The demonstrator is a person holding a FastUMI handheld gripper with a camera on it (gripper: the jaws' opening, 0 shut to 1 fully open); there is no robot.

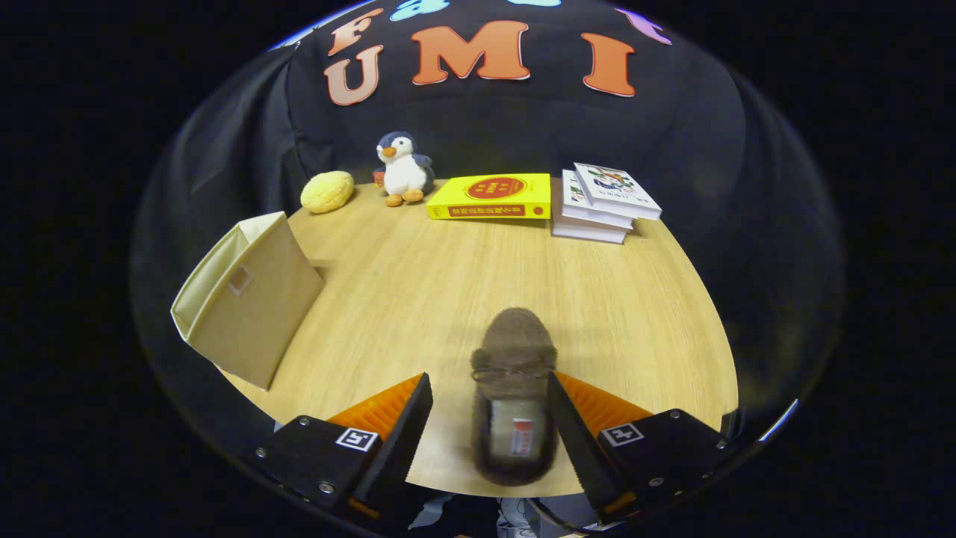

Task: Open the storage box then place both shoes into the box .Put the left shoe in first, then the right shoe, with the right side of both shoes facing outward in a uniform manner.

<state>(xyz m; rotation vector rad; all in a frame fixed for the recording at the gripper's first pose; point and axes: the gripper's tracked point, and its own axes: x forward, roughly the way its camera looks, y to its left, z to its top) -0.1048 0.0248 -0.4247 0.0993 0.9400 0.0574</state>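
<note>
Where claw (489,415) gapes: shoe (514,388), wooden table (418,284).

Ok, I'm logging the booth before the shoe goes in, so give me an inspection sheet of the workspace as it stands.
Surface: round wooden table, grain bare across the middle.
Job's things: brown shoe lies between the fingers, toe pointing away; beige storage box stands off to the left at the table's edge, tilted, whether it is open cannot be told.
Clutter: along the far edge, a yellow sponge-like lump, penguin plush, yellow book, stack of white books.
Gripper: open, right finger close against the shoe, left finger apart from it.
Cables: nothing seen.
Surroundings: black cloth wall.
</note>
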